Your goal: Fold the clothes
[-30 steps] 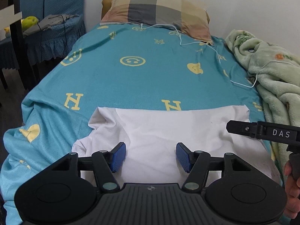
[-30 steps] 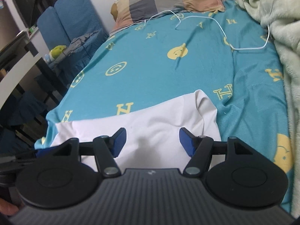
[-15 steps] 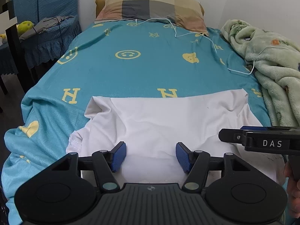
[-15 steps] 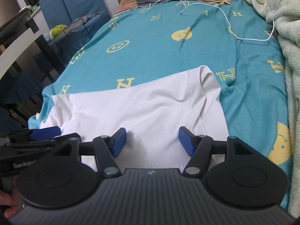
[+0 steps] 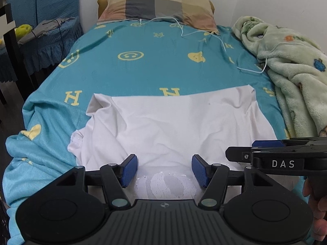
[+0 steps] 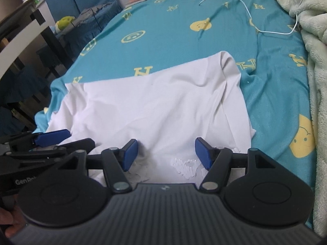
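A white garment (image 5: 173, 122) lies spread across the near end of the bed, wrinkled, with a cracked white print near its front edge; it also fills the right wrist view (image 6: 155, 106). My left gripper (image 5: 164, 171) hovers over the garment's near part, jaws open, nothing between the blue pads. My right gripper (image 6: 165, 153) hangs open above the same garment, also gripping nothing. The right gripper's fingers (image 5: 265, 157) reach into the left wrist view from the right. The left gripper's fingers (image 6: 51, 136) show at the left of the right wrist view.
The bed has a teal sheet (image 5: 143, 71) with yellow prints. A checked pillow (image 5: 157, 2) lies at the head. A green fleece blanket (image 5: 290, 65) is heaped along the right side, with a white cable (image 5: 224, 47) trailing over the sheet. A blue-covered chair (image 5: 47, 32) stands left.
Both views have drawn back toward the foot of the bed, so more of the white garment and its print shows. Jaws are unchanged.
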Demonstrator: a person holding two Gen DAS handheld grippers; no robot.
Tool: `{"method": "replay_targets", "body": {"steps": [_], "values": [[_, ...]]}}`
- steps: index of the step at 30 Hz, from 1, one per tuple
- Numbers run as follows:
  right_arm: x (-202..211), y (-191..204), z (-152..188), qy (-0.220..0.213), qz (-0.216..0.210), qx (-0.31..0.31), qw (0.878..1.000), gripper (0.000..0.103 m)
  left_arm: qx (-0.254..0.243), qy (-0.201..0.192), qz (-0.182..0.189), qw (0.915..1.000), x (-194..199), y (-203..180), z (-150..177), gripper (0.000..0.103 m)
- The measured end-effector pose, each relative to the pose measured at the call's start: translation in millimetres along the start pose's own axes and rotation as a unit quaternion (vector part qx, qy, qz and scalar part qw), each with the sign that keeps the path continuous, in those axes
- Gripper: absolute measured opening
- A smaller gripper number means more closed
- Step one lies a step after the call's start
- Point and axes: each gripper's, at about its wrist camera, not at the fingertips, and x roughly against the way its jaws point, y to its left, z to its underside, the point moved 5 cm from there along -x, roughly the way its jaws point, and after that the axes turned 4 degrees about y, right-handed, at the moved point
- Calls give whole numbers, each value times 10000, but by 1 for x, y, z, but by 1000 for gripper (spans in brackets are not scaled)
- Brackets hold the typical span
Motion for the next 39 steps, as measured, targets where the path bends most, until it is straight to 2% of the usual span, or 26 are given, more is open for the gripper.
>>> {"method": "replay_targets", "body": {"steps": [7, 11, 13, 16, 18, 21, 24, 27, 29, 31, 33, 35, 36, 37, 39], "values": [[-5, 0, -3, 57, 8, -43, 10000, 65, 18, 16, 58, 10000, -4, 4, 0, 62], [3, -7, -6, 5, -136, -402, 9991, 65, 503, -101, 439, 9977, 21, 12, 4, 63], [14, -11, -8, -55, -275, -693, 9972, 65, 930, -157, 785, 9924, 37, 18, 9, 66], [41, -17, -10, -245, -604, -1197, 9907, 66, 1684, -197, 1269, 9773, 59, 31, 20, 70], [61, -20, -7, -331, -952, -1564, 9825, 66, 2241, -161, 1575, 9616, 70, 40, 31, 74], [85, -24, 8, -302, -1477, -2157, 9648, 66, 2984, 74, 2033, 9325, 74, 49, 49, 76], [94, -28, 31, -50, -1979, -2772, 9402, 66, 3508, 364, 2354, 9057, 70, 49, 67, 81], [86, -27, 52, 273, -2172, -3275, 9192, 67, 3877, 618, 2478, 8857, 53, 45, 79, 83], [70, -26, 64, 546, -2323, -3680, 8987, 67, 4170, 771, 2569, 8684, 34, 47, 84, 83], [53, -26, 74, 797, -2481, -4094, 8744, 71, 4601, 809, 2585, 8456, 15, 54, 90, 83], [36, -30, 82, 929, -2511, -4517, 8510, 73, 5100, 800, 2585, 8165, -2, 65, 98, 83], [23, -37, 88, 902, -2271, -4827, 8410, 72, 5561, 719, 2783, 7798, -13, 74, 102, 83], [19, -43, 89, 810, -2115, -4940, 8394, 72, 5700, 638, 2884, 7667, -16, 78, 101, 83], [16, -47, 88, 686, -2015, -5017, 8384, 73, 5786, 550, 2933, 7591, -18, 81, 100, 81], [18, -55, 82, 372, -1960, -5132, 8347, 72, 5828, 418, 2929, 7568, -18, 86, 96, 80]]}}
